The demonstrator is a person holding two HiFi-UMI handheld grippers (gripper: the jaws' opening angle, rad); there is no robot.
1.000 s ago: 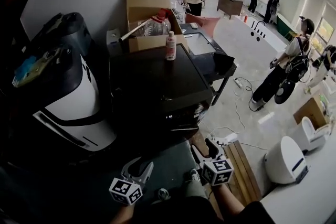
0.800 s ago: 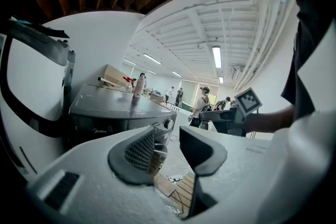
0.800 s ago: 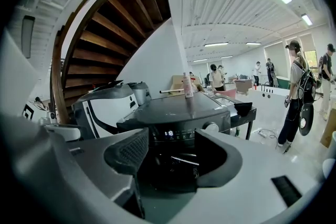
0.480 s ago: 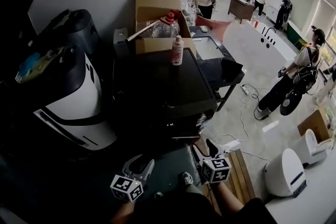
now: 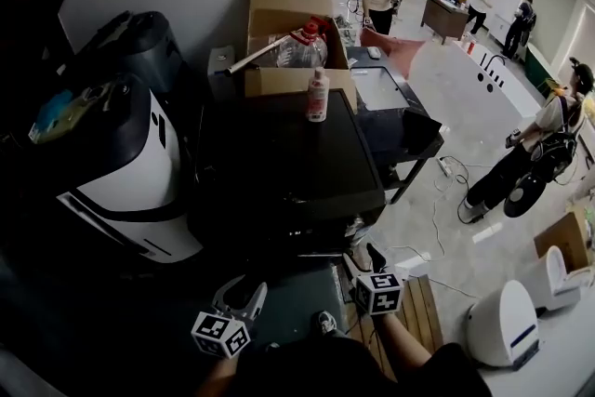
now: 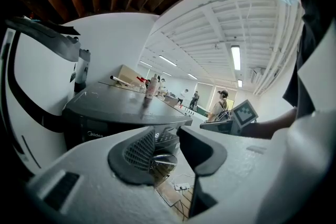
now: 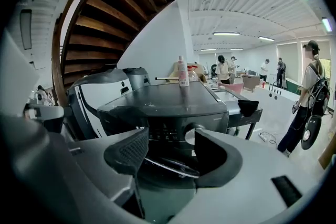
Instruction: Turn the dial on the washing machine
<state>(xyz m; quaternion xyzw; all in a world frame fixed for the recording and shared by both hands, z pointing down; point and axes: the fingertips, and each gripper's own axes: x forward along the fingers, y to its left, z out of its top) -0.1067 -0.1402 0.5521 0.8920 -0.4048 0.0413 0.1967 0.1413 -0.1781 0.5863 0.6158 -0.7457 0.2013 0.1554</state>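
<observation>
Where the dial sits: the dial (image 7: 193,134) is on the front panel of the washing machine (image 7: 157,105), at the centre of the right tool view and apart from both tools.
Right tool: the right tool (image 7: 170,153) has its jaws spread, with nothing between them.
Left tool: the left tool (image 6: 167,148) is also spread and empty.
Risk: an off-centre approach would likely put a jaw on the panel beside the dial, and pads closing askew might slip on the smooth knob.
Views: the head view shows the bottle (image 5: 318,95) on the lid but hides the dial below the front edge. The right tool view shows it squarely.

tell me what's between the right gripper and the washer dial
Nothing: in the right gripper view the dial shows beyond the open right gripper, with only air between.
</observation>
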